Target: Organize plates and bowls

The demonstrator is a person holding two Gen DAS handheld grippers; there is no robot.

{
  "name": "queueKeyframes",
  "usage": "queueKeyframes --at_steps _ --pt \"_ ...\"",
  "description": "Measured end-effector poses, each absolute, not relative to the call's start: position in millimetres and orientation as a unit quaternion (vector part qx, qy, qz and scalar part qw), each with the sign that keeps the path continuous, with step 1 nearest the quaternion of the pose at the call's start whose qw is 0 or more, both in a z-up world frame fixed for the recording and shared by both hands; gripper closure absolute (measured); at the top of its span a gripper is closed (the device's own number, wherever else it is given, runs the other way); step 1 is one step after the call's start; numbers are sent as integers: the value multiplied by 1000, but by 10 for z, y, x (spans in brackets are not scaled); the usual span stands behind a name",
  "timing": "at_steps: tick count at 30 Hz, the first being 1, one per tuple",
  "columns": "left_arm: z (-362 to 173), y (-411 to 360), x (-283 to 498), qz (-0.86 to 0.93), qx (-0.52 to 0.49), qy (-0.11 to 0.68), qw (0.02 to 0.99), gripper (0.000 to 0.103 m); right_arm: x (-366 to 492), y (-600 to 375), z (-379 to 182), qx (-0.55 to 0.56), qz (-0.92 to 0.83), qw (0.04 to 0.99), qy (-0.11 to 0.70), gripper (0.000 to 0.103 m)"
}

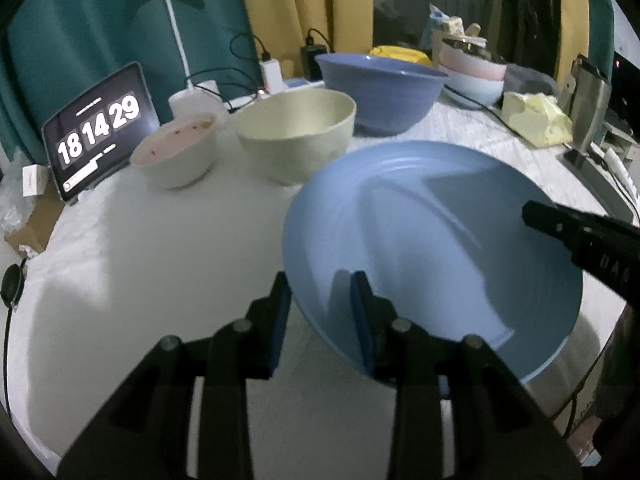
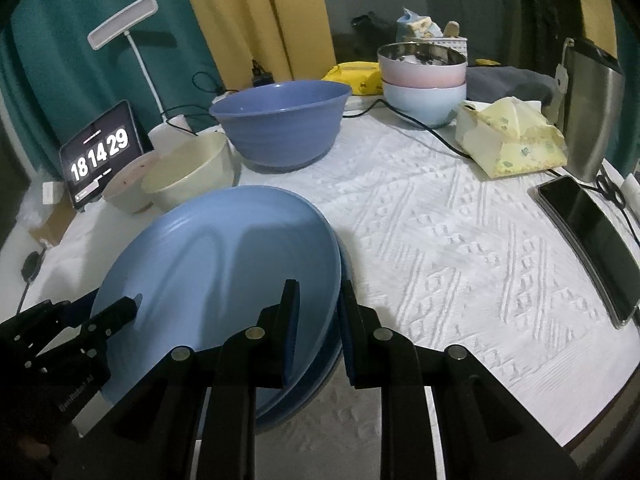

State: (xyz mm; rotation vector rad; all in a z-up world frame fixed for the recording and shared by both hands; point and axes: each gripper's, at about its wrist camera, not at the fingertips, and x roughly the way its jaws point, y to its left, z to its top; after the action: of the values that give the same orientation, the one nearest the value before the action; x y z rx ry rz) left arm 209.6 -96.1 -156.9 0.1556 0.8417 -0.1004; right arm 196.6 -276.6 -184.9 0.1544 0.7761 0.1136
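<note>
Light blue plate (image 1: 432,248), round, with faint concentric ridges, held tilted above the white textured tablecloth (image 2: 460,240) near your edge of the table; in the right wrist view a second blue rim shows beneath it, so it may be two stacked plates. Your left gripper (image 1: 324,300) straddles the plate's near-left rim, one pad under and one over; no earlier view is given, and whether the pads press cannot be told. Your right gripper (image 2: 318,304) is narrowed onto the opposite rim, gripping it. Behind the plate stand three bowls close together: a pink-lined white bowl (image 1: 176,152) with specks inside, a cream bowl (image 1: 296,136) showing nothing within, and a large deep blue bowl (image 2: 280,120), its inside not seen. Further right, a pink bowl (image 2: 422,68) with a metal lining sits stacked in a pale blue bowl (image 2: 424,100); its contents are unclear. Around these: a tablet clock (image 2: 100,152), a desk lamp (image 2: 122,32), a yellow tissue pack (image 2: 516,140), a phone (image 2: 588,240), a steel container (image 2: 592,108), cables.
</note>
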Motion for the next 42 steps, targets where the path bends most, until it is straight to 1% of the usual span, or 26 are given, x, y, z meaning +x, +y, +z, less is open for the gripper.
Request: queueKeyframes --at_steps 7,9,11,15,17,21,24,30,37,38,42 --pt "-1617 -971 2137 -42 86 417 904 68 1999 -2829 -1863 67 35 924 375 81" --pt "-1605 -930 2143 -38 80 416 905 67 2007 -2849 -1868 66 31 924 375 80" --pt "-1588 -878 2151 -32 69 415 907 66 2020 -2886 -1892 72 27 922 379 75" --pt "-1554 -777 2156 -25 44 410 911 57 2036 -2930 -1935 79 23 919 385 74" --pt "-1558 -744 2165 -24 32 412 910 57 2038 -2941 -1950 82 24 918 387 71" --pt "-1604 -732 2204 -31 16 425 905 56 2050 -2936 -1966 84 28 917 388 69" --pt "-1658 -743 2248 -41 4 439 898 56 2080 -2921 -2004 90 38 912 398 65" --pt "-1714 -737 2333 -63 -31 450 890 55 2122 -2883 -2048 103 57 907 404 56" --pt "-1768 -705 2407 -98 -78 450 884 55 2165 -2899 -2106 145 97 895 410 56" --pt "-1772 -714 2415 -102 -82 452 882 55 2168 -2891 -2106 147 100 894 410 57" --pt "-1767 -726 2419 -105 -74 451 883 56 2159 -2868 -2098 146 94 896 408 58"
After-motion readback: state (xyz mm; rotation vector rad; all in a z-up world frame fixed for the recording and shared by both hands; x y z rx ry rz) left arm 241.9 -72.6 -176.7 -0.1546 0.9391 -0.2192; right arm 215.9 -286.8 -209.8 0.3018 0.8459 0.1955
